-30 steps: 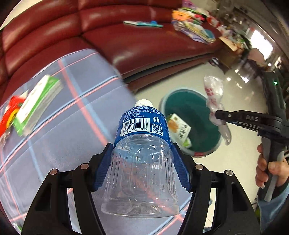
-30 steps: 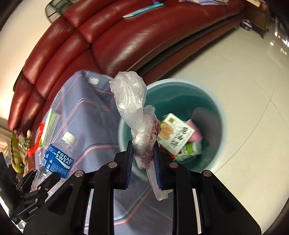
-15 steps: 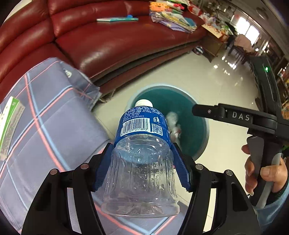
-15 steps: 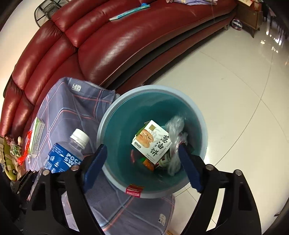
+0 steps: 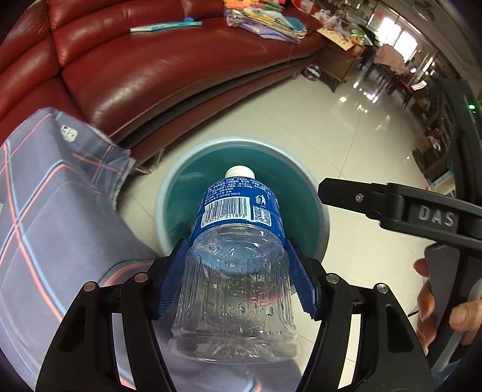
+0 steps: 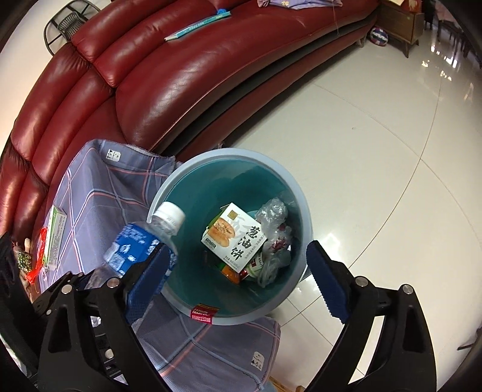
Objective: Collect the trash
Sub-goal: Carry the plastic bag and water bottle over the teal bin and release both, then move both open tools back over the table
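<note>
Two grippers are in view over a teal bin. Nearest the left wrist camera, the left gripper (image 5: 238,271) is clamped on a clear plastic bottle (image 5: 235,286), blue pads pressing both sides of its body just below the blue label; the white cap points away, out over the bin's near rim. The right gripper (image 6: 238,262) has just been opening, and its jaws stand wide apart with nothing between them, poised above the bin (image 6: 304,211). Inside the bin lie a printed food box (image 6: 235,238), a crumpled clear plastic bag (image 6: 274,229) just beside it, and smaller packaging beneath. A hand (image 5: 442,304) grips the right tool's handle at the right edge of the left view. The bin's left rim sits against a grey checked cloth (image 6: 99,193), which also runs under its near edge; a green-and-white box (image 6: 54,235) lies on the cloth, well apart from the bin. Right of the bin and beyond it, the pale tiled floor (image 6: 376,156) lies open. Farther back, a red leather sofa (image 6: 186,69) curves round, its base edge close to the bin's far rim, with a thin book (image 6: 195,25) on the seat.
</note>
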Action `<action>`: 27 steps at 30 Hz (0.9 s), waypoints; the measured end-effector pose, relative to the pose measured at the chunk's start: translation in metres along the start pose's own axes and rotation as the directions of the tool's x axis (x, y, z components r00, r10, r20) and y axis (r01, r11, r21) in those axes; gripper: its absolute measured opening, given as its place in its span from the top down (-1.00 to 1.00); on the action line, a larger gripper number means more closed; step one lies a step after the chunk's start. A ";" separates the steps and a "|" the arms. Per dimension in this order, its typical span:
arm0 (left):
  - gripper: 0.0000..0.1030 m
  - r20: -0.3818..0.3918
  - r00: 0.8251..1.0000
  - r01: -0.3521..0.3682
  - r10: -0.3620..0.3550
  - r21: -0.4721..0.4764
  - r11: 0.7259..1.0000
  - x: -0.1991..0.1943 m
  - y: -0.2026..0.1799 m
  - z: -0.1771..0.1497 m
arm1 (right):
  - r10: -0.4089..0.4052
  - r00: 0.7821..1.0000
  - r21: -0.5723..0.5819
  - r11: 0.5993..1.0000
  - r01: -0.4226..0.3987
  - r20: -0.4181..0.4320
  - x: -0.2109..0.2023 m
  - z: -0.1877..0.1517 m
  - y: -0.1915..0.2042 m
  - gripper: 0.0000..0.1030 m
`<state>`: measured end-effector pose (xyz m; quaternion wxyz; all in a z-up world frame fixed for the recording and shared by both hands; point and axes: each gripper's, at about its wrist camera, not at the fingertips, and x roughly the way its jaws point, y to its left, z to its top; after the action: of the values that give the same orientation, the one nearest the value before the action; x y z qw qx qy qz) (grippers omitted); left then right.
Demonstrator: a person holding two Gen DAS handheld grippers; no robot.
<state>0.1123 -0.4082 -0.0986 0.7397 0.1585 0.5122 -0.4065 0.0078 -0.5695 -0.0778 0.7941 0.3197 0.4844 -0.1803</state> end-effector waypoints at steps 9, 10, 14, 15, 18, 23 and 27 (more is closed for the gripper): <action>-0.31 -0.019 1.000 -0.001 0.001 -0.004 1.000 0.015 -0.008 0.006 | -0.023 1.000 0.035 0.999 0.022 0.019 -0.008 0.002 -0.013 -0.71; -0.34 -0.022 1.000 -0.007 0.007 -0.010 1.000 0.017 -0.007 0.007 | -0.024 1.000 0.037 0.999 0.024 0.019 -0.008 0.002 -0.013 -0.71; -0.61 -0.014 0.999 -0.032 0.031 -0.031 0.999 0.015 -0.001 0.009 | -0.027 0.999 0.042 0.999 0.026 0.019 -0.009 0.000 -0.013 -0.71; -0.71 -0.009 0.999 -0.036 0.036 -0.038 0.999 0.014 0.001 0.009 | -0.028 0.999 0.040 0.999 0.027 0.019 -0.008 0.001 -0.014 -0.71; -0.80 0.007 0.998 -0.054 0.054 -0.049 0.997 0.006 0.003 0.006 | -0.031 0.999 0.041 0.999 0.030 0.019 -0.010 0.000 -0.012 -0.71; -0.86 0.016 0.998 -0.068 0.069 -0.077 0.995 -0.004 0.013 0.000 | -0.032 0.999 0.031 0.999 0.032 0.012 -0.011 -0.003 -0.003 -0.71; -0.86 0.014 0.997 -0.074 0.076 -0.090 0.993 -0.010 0.018 -0.007 | -0.032 0.999 0.022 0.999 0.032 0.009 -0.012 -0.006 0.004 -0.71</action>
<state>0.1199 -0.3878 -0.0958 0.7654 0.1406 0.5171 -0.3563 0.0003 -0.5622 -0.0675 0.7900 0.3196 0.4837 -0.1996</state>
